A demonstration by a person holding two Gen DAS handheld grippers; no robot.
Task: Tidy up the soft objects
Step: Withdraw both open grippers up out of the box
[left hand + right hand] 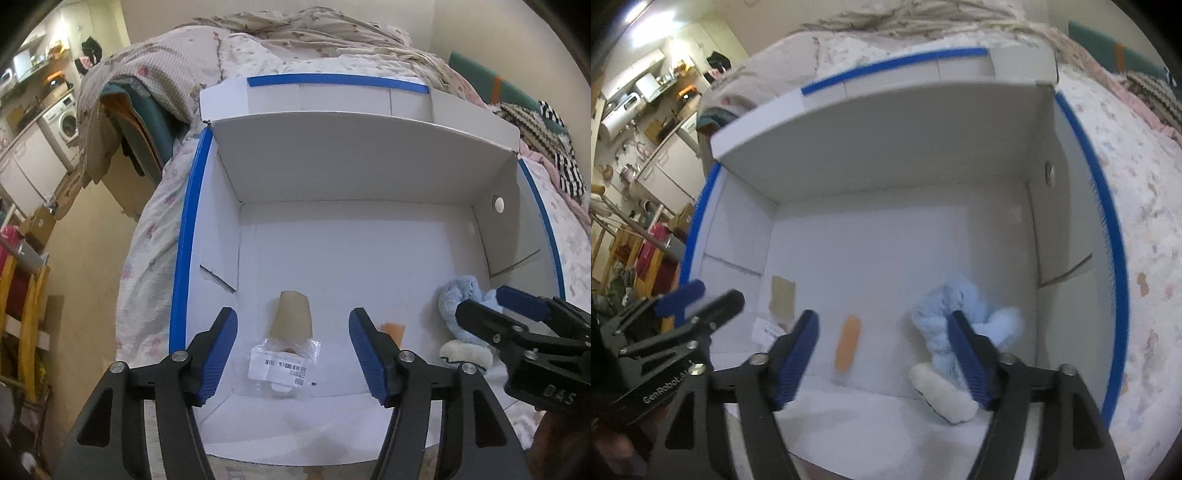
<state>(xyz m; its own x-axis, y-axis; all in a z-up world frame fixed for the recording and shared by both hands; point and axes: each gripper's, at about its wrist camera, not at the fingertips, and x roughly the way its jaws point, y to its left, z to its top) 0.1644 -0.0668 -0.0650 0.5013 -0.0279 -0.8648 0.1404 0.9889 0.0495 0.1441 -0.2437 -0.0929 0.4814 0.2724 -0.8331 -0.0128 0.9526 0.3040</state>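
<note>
A big bed with a pale flowery quilt fills most of both views, and a rumpled beige blanket lies piled at its far end. On the bed sits a large white cardboard box with blue tape along its edges, open at the top, with its back flap standing up.

Inside the box, in the near right corner, lies a fluffy light blue plush toy with a cream white foot. It leans close to the right wall of the box.

The left gripper hangs over the near edge of the box with its jaws wide open and nothing between them. The right gripper is also spread wide and holds nothing (its right finger shows in front of the plush toy, but the picture is blurry, so I cannot tell if it touches).

On the box floor near the left side lies a brown cardboard tube. Just in front of it is a small clear plastic bag with a white barcode label. Between the tube and the plush toy lies a little flat orange piece.
</note>
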